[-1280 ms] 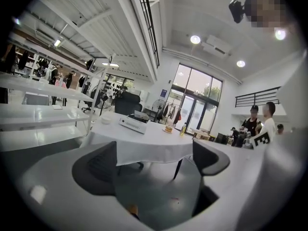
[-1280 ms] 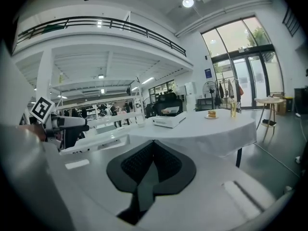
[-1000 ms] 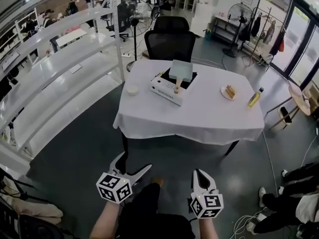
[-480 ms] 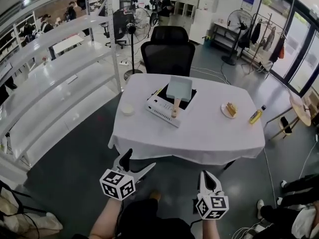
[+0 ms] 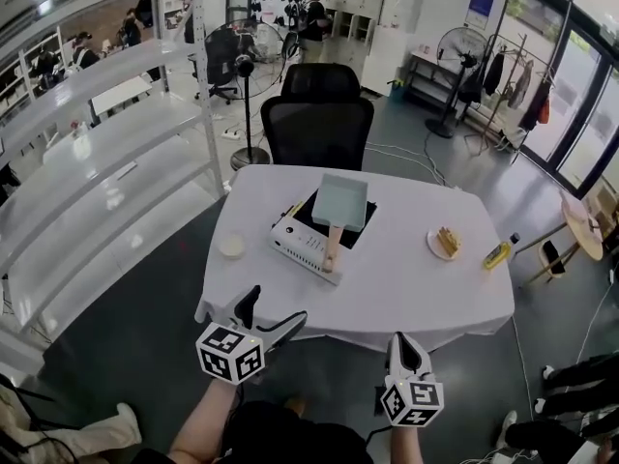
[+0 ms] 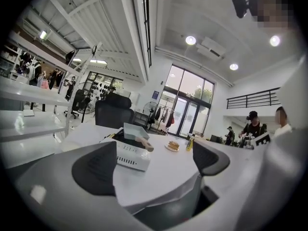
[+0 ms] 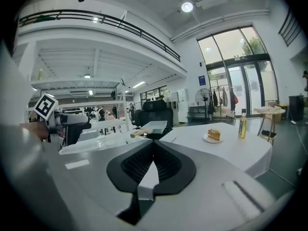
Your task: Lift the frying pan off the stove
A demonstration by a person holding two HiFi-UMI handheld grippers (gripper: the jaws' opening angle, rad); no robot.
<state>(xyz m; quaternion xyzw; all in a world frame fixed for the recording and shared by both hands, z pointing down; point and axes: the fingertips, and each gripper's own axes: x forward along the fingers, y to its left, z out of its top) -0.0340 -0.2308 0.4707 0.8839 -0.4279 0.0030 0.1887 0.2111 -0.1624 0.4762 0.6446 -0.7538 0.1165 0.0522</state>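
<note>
A square pale-green frying pan (image 5: 339,202) with a wooden handle (image 5: 331,248) rests on a white portable stove (image 5: 308,239) on the white-clothed table (image 5: 406,278). The pan (image 6: 135,132) and stove (image 6: 131,156) also show in the left gripper view, the pan (image 7: 154,126) in the right gripper view. Both grippers hang short of the table's near edge, well away from the pan. My left gripper (image 5: 269,319) is open with nothing between its jaws. My right gripper (image 5: 404,352) is shut and empty.
On the table are a small bowl (image 5: 231,246), a plate with cake (image 5: 444,243) and a yellow bottle (image 5: 500,253). A black office chair (image 5: 317,119) stands behind the table, white shelving (image 5: 87,172) to the left, a fan (image 5: 245,66) beyond.
The table has come nearer and lower in the head view as I walk toward it. Both grippers keep their place and their state.
</note>
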